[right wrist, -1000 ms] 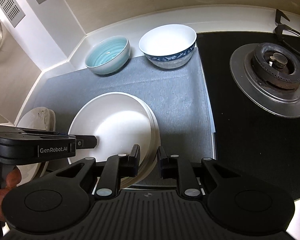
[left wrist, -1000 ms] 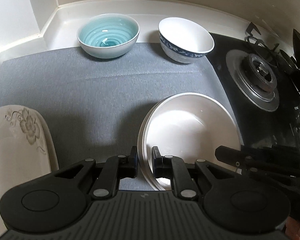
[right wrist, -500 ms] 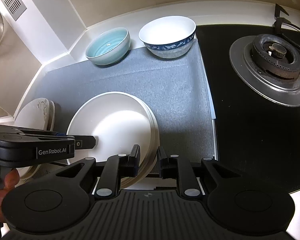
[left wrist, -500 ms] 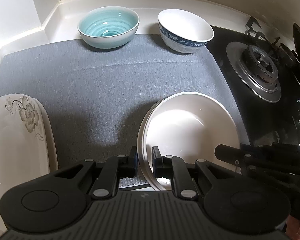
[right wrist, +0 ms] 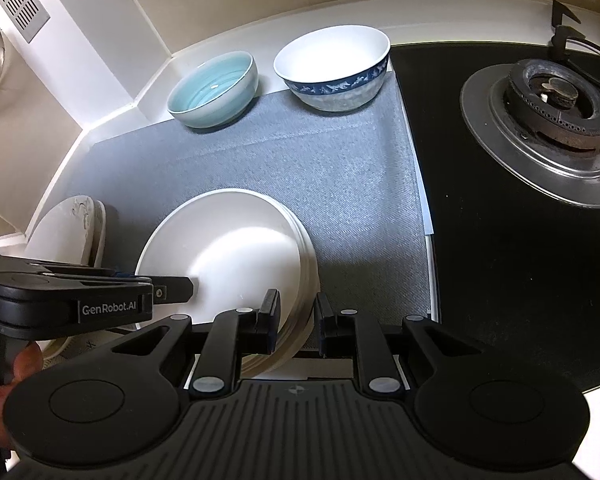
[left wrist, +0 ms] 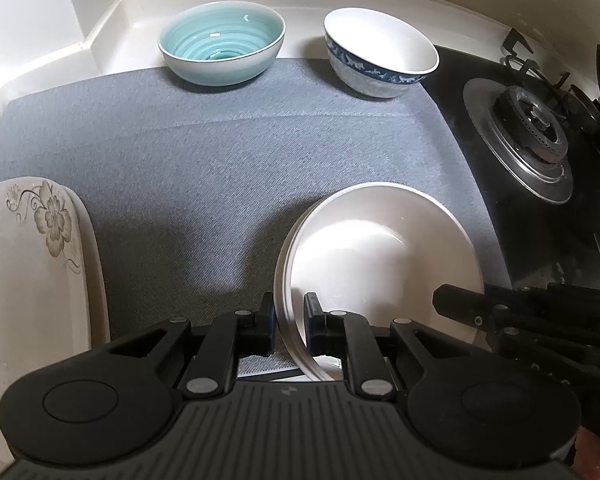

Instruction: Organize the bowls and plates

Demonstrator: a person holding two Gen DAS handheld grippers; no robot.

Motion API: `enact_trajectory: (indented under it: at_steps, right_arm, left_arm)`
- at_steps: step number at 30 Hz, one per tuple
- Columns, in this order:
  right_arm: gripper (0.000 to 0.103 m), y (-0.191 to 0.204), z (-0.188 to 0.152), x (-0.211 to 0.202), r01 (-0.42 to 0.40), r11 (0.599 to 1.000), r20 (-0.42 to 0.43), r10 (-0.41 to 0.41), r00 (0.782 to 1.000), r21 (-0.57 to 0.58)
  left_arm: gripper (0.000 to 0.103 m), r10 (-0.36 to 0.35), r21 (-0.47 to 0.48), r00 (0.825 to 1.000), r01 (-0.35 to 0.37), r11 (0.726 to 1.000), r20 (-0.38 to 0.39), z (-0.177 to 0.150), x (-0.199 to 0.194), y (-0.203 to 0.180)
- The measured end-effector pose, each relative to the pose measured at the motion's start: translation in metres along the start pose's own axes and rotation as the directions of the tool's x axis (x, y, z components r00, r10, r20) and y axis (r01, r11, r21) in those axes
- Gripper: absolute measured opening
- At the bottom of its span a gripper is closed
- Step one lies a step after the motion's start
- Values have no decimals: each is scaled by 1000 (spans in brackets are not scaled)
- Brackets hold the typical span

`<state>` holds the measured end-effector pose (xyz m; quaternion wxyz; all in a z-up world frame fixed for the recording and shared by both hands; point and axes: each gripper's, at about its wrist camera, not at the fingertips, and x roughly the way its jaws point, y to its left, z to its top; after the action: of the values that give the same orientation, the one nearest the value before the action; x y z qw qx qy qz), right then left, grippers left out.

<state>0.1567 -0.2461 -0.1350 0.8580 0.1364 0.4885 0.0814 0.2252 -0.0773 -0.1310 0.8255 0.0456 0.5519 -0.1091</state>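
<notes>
The left hand-held gripper (left wrist: 290, 322) was clamped on the left rim of the white plates (left wrist: 380, 248), and the right hand-held gripper (right wrist: 298, 316) gripped their right rim. The stack sat over the near edge of the grey mat (left wrist: 220, 160) on the counter (left wrist: 312, 28). A teal bowl (left wrist: 222, 46) and a blue-banded bowl (left wrist: 380, 54) stood at the mat's far edge, a flowered plate (left wrist: 32, 260) at the left.

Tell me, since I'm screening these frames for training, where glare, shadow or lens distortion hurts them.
Left wrist view: fisheye bends the counter edge; a soft shadow lies on the grey mat; mild sheen inside the white plates, a highlight in the teal bowl. Right wrist view: same bowing, dark corners; the stove burner stays sharp. No motion blur in either.
</notes>
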Motion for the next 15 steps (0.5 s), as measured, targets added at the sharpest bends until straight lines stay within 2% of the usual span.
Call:
enact_trajectory:
  at_steps: [15]
  right_arm:
    - [20,0,3,1,-9,1000,-3,9,1000,-6]
  left_arm:
    - [16,9,-2,1000,-9,1000,2,3,9,4]
